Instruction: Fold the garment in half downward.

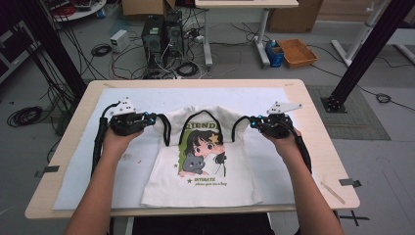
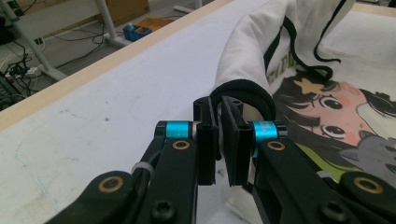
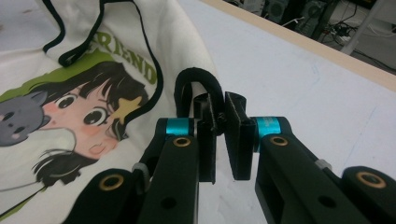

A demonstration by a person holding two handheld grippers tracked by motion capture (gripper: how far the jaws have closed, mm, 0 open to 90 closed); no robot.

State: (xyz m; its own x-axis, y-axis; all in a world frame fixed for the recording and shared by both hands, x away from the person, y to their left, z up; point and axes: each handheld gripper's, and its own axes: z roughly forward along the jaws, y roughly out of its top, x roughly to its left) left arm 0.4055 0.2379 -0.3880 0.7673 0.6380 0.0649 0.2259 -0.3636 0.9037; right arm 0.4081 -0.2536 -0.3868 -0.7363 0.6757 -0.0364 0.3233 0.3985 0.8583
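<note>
Here both forearms reach forward over the surface (image 1: pixel 313 127), spread apart and level. The left tool (image 1: pixel 155 119) clenches the T-shirt's (image 1: pixel 203 166) black-trimmed left sleeve hem. The right tool (image 1: pixel 252 121) clenches its other sleeve hem.

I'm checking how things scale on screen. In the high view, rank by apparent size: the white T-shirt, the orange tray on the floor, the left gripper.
1. white T-shirt, far the largest.
2. left gripper and orange tray: look alike; the tray lies farther off, so no ranking.
</note>
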